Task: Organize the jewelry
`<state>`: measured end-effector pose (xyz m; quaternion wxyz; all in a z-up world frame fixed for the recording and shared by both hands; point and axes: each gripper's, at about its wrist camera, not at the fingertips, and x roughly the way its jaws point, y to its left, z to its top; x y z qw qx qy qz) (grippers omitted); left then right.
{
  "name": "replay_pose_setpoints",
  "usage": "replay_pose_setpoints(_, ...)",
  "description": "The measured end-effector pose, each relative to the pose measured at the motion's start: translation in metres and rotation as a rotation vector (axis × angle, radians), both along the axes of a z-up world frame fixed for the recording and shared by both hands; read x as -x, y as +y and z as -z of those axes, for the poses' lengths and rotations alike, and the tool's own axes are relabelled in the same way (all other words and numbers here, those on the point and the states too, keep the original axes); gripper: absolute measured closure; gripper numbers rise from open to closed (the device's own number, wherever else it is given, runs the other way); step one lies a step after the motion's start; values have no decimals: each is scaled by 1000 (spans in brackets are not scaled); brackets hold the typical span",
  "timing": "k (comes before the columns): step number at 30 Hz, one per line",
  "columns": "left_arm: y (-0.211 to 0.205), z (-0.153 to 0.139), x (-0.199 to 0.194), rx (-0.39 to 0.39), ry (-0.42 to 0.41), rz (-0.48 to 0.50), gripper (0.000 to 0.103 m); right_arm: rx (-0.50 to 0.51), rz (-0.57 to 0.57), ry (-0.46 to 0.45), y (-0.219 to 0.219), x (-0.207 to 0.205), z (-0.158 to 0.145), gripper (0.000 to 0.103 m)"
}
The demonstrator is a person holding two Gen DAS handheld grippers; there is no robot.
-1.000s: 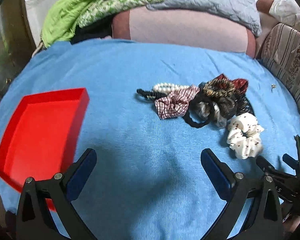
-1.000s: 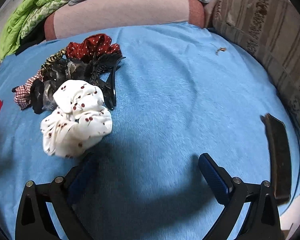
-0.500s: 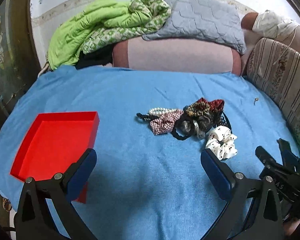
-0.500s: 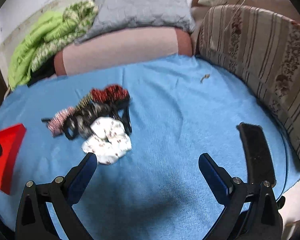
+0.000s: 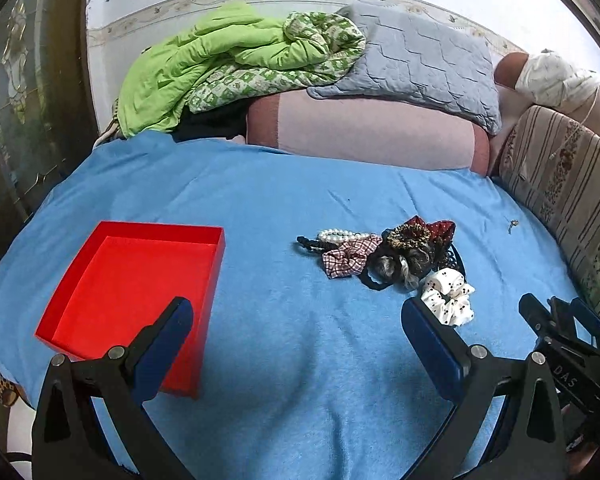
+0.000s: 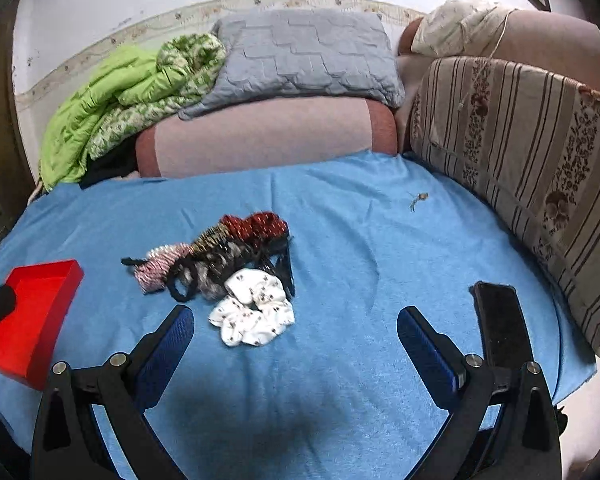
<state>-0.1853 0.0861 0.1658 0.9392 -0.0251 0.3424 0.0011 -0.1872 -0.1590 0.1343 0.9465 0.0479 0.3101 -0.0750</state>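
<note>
Both the left gripper [image 5: 296, 312] and right gripper [image 6: 294, 322] had pulled up and back, jaws wide and empty. The white scrunchie [image 6: 252, 312] and the pile [image 6: 220, 258] lay at twelve o'clock of the right gripper. The red tray [image 5: 140, 280], at ten o'clock of the left gripper, held nothing, so sorting had seemingly not begun.

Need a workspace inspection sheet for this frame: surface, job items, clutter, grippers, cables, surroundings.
Surface: blue cloth, lightly creased.
Job's things: red tray, empty; pile of scrunchies with pearl strand; white dotted scrunchie at the pile's near edge.
Clutter: black phone on the cloth's right edge; small unidentifiable object apart from the pile.
Grippers: left hand-held gripper open, empty; right hand-held gripper open, empty.
Cables: nothing seen.
Surroundings: green quilt, grey pillow, striped cushion.
</note>
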Motion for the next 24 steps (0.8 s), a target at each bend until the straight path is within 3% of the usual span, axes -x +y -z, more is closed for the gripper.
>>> replay_pose_setpoints(14,3,7,1,-4,34,19,0,-103,-37,113,3,-9,16,0)
replay_pose_setpoints(24,-11,16,-5,-50,67,50,0,-103,-47,144,3,-13,27,0)
